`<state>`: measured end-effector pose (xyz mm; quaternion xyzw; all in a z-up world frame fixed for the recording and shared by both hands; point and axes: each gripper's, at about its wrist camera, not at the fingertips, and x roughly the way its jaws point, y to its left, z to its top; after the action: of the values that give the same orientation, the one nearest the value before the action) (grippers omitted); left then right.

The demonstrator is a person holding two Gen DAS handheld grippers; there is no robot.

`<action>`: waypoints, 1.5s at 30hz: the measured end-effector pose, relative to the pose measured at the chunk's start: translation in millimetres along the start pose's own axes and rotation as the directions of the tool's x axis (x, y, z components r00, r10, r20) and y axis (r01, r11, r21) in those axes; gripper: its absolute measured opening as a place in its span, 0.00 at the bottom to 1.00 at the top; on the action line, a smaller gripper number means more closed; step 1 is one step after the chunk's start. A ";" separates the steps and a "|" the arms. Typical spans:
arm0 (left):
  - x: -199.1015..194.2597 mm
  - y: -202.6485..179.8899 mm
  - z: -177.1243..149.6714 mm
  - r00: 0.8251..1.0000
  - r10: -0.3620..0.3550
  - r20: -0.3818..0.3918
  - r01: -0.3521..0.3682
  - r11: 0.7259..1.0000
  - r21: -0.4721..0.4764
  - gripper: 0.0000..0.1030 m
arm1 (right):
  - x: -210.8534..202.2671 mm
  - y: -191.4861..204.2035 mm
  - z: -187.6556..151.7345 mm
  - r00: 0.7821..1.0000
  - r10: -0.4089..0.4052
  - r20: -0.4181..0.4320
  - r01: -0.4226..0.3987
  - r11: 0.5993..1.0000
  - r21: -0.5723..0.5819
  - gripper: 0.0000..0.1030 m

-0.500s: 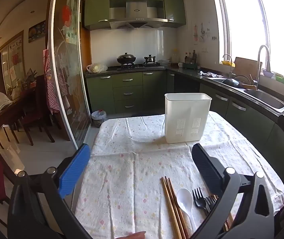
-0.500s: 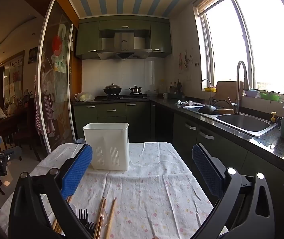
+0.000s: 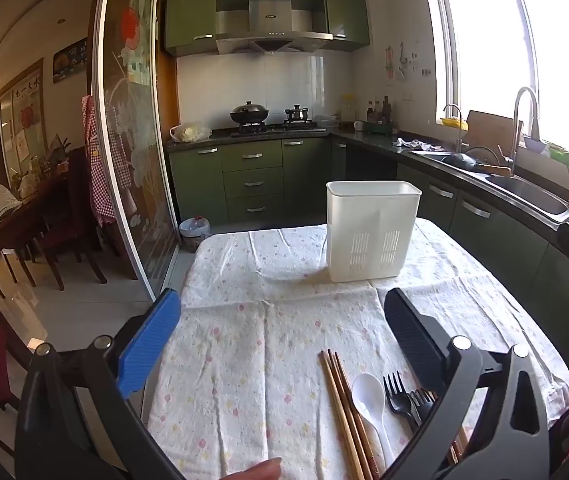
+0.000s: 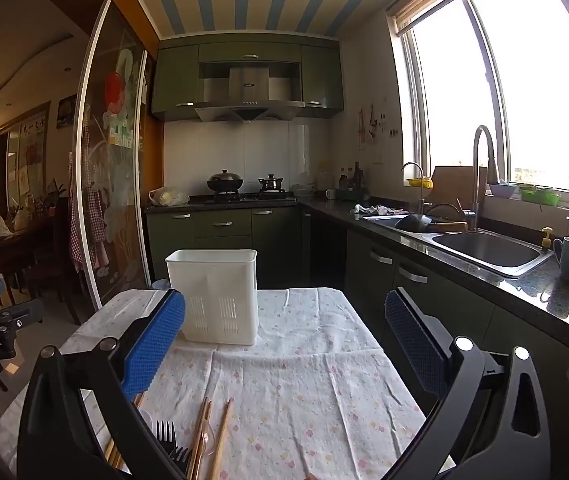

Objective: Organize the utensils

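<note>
**Nothing picked up yet: utensils lie loose in front of the white caddy**

Plainly, the work starts with the utensils. A bundle of wooden chopsticks, a white plastic spoon and some black plastic forks lie flat on the floral tablecloth, on the near side of the white utensil caddy and well apart from it. The right wrist view shows more chopsticks on the near side of the caddy too, with what looks like a clear spoon among them, though I cannot be sure. The caddy stands upright near the far edge of the table; its slotted front suggests an inner divider, but the compartments themselves are hidden.

The left gripper hangs above the cloth on the near side of the caddy, jaws spread as wide as they go and holding nothing. The right gripper is the same, fully spread and empty, aimed at the caddy's right.

In my judgement the first step is a pick from the flat pile. It would go best by taking one kind at a time, pinching across the handles rather than the tines or bowl. Thin chopsticks flat on cloth may roll or drag fabric into the pads, so a steep approach helps.
</note>
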<state>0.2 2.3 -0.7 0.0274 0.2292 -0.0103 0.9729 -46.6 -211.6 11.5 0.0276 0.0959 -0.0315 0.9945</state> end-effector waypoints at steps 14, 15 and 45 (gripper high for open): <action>4.2 -5.4 -6.0 1.000 0.002 0.004 -0.002 1.000 0.010 0.94 | 0.7 -1.3 -0.3 1.000 -0.001 -0.001 0.001 1.000 -0.003 0.96; 4.2 -5.5 -5.7 1.000 0.002 0.005 -0.002 1.000 0.010 0.94 | 0.8 -1.5 -0.2 1.000 -0.001 -0.001 0.001 1.000 -0.003 0.96; 3.6 -4.9 -6.1 1.000 -0.004 0.000 0.004 1.000 0.010 0.94 | -0.1 2.3 8.7 1.000 0.000 -0.007 0.000 1.000 0.003 0.96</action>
<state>0.5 -2.3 -8.0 0.0319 0.2291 -0.0136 0.9728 -44.9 -209.8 20.1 0.0293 0.0994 -0.0316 0.9941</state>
